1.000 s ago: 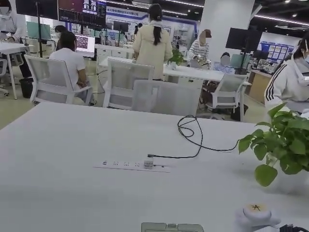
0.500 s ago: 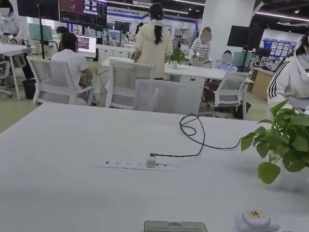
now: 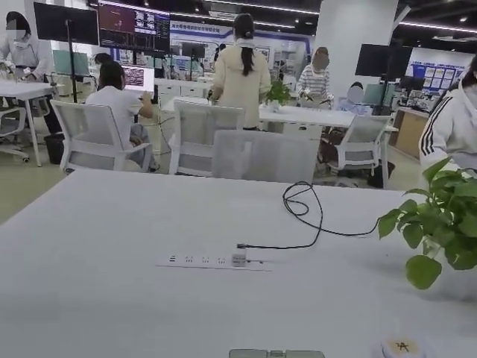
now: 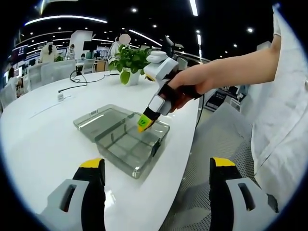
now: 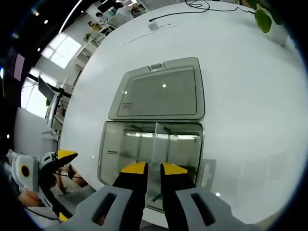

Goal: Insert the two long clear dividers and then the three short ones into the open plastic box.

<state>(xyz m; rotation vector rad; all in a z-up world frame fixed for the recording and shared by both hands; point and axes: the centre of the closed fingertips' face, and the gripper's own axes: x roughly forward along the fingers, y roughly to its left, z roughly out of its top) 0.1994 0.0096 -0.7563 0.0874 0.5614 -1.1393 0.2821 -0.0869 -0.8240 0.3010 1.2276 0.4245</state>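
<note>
Two jaws, left gripper [image 4: 156, 163]: spread wide, empty, standing off, probably leaving the plastic box [image 4: 118, 156] free.
Right gripper [image 5: 154, 168]: fingers nearly closed, tips lowered into the box; whether they pinch anything, unclear.
Clear divider [image 5: 156, 137]: upright, running straight ahead of those fingertips.
Box: beneath the fingertips, open.
Lid [image 5: 159, 91]: flat beyond, out of the way.

box [image 5: 107, 144] on counter [image 5: 240, 120], near front edge | lid [image 5: 161, 91] flat behind it | power strip [image 3: 212, 262] beyond | plant [image 3: 436, 224] right
</note>
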